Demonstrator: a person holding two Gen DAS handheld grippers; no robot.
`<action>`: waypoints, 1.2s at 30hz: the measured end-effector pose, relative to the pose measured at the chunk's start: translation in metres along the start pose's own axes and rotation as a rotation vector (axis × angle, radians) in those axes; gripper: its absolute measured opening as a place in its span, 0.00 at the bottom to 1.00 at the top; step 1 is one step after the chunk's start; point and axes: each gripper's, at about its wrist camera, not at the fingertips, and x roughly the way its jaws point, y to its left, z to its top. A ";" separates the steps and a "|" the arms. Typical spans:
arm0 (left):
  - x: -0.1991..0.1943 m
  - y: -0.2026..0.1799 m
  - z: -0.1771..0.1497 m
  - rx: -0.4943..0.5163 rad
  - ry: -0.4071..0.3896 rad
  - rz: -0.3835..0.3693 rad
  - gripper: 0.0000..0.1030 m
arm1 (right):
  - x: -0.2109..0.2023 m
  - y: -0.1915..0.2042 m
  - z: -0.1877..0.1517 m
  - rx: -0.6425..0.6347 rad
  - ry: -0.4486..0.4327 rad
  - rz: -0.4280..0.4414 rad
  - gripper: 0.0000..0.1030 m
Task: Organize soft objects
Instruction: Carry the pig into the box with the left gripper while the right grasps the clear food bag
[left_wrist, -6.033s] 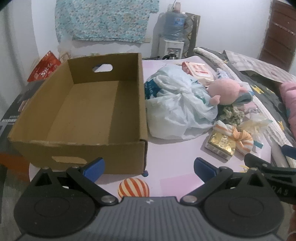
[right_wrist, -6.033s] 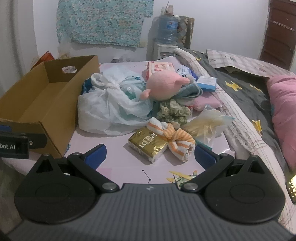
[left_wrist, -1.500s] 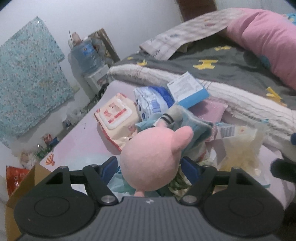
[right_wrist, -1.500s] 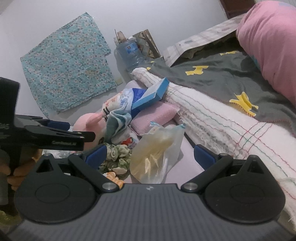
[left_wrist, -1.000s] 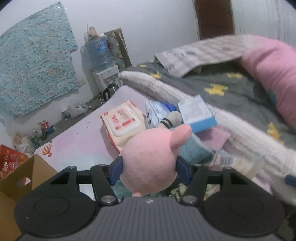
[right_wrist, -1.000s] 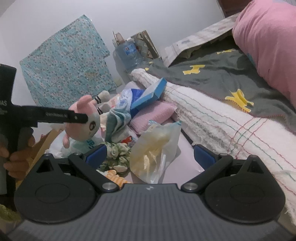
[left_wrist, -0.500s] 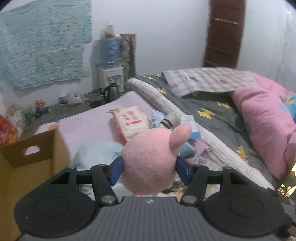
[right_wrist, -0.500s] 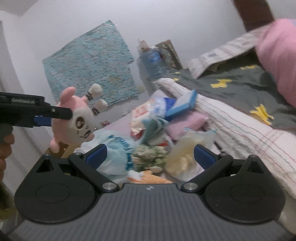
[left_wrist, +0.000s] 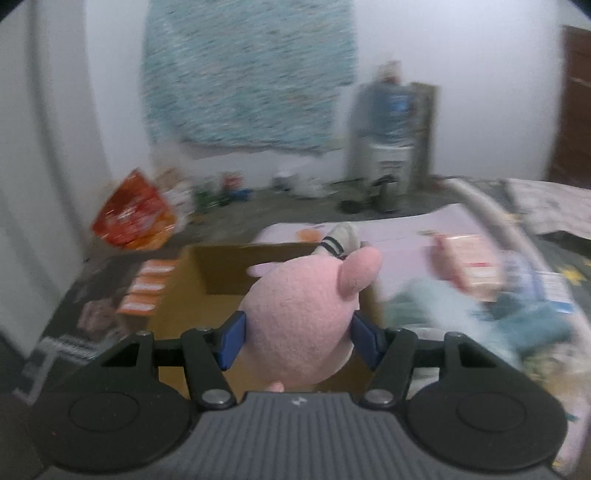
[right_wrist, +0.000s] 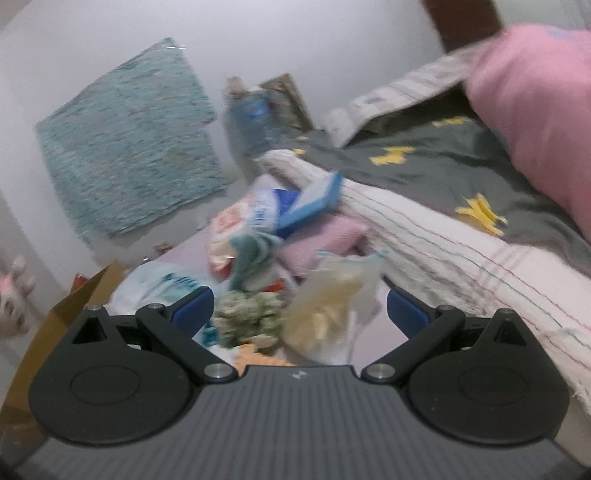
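Swinging pink plush toy (left_wrist: 301, 317), clamped between left gripper (left_wrist: 297, 338) fingers, over cardboard box (left_wrist: 221, 269); lowering well inside before releasing; right gripper (right_wrist: 299, 306) fingers gaping wide.

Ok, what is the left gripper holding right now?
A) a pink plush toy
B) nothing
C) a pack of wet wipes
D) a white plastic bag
A: the left gripper has both blue pads pressed on the pink plush toy, in front of the cardboard box.
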 end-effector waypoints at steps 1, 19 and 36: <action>0.010 0.007 0.001 -0.006 0.012 0.016 0.61 | 0.006 -0.004 0.000 0.020 0.010 -0.001 0.96; 0.081 0.037 0.001 -0.009 0.082 0.020 0.61 | 0.103 -0.047 -0.009 0.339 0.143 0.046 0.36; 0.088 0.060 0.014 0.005 0.047 0.065 0.61 | 0.050 0.104 0.068 0.015 0.012 0.300 0.33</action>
